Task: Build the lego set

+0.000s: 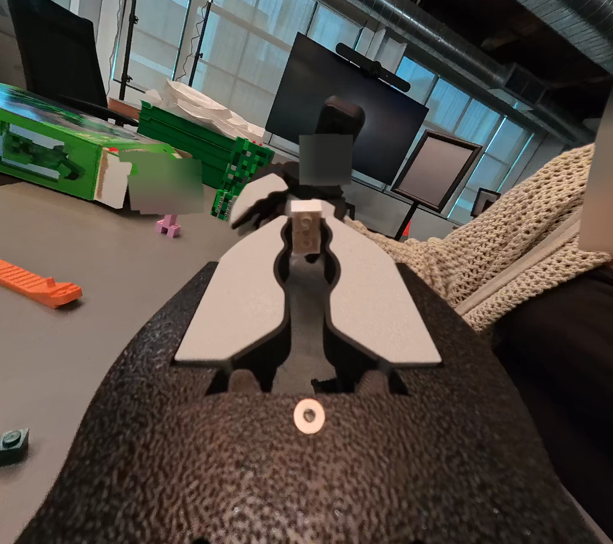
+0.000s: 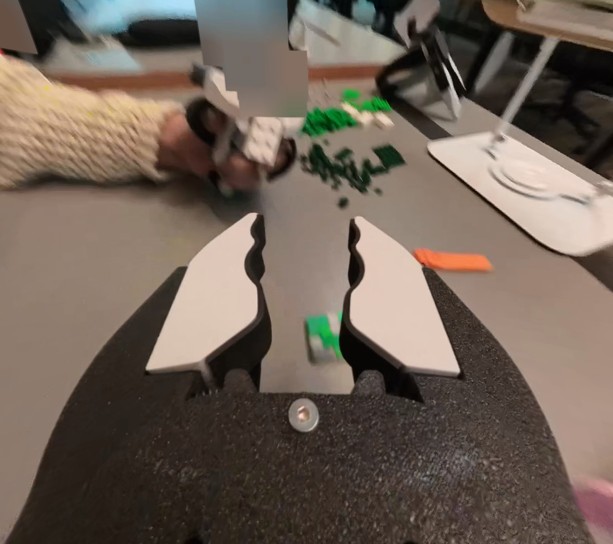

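Note:
My left gripper (image 1: 306, 223) is shut on a small light grey brick (image 1: 306, 231), held in the air above the grey table (image 1: 99, 312). The right gripper (image 1: 255, 206) shows just beyond it, blurred. In the right wrist view my right gripper (image 2: 303, 221) is open and empty over the table (image 2: 99, 246). A small green and white brick piece (image 2: 323, 340) lies on the table between its fingers. The left gripper (image 2: 245, 136) shows farther off, held by a hand in a cream knitted sleeve (image 2: 73, 133). Piles of green bricks (image 2: 351, 150) lie beyond.
A green set box (image 1: 53, 153), a green built figure (image 1: 238, 176) and a small pink piece (image 1: 169, 226) stand at the far left. An orange brick separator (image 1: 36, 284) (image 2: 452, 260) lies on the table. A white lamp base (image 2: 517, 183) sits at right. The gap from one gripper's tips to the other's is roughly 6 centimetres.

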Demonstrator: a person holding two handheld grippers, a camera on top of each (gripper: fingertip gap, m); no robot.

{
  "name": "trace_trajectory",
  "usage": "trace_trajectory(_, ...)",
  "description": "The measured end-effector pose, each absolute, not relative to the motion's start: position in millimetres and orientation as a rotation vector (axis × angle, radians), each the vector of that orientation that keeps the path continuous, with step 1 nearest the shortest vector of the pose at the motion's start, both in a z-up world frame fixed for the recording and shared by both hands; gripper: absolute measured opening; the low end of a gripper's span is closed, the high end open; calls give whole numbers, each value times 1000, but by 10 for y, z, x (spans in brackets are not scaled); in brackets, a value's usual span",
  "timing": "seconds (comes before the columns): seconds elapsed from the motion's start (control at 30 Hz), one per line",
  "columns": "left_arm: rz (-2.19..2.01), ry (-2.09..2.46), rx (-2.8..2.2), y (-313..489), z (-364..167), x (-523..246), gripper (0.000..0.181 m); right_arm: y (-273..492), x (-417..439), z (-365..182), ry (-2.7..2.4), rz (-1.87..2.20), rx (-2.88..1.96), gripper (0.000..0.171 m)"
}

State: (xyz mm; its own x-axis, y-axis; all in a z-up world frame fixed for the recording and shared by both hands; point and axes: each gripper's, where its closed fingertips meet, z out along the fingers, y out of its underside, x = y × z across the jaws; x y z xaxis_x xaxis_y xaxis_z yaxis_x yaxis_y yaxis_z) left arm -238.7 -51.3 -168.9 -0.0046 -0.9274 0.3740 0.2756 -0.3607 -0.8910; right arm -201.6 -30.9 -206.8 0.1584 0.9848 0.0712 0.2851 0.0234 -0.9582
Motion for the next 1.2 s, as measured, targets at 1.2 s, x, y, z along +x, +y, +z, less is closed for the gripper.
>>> trace_trajectory(1.2,-1469,735,-1209,-467,-1680,-2428,15,-280,-2069,-2033,-1171,1023,-1586,32)
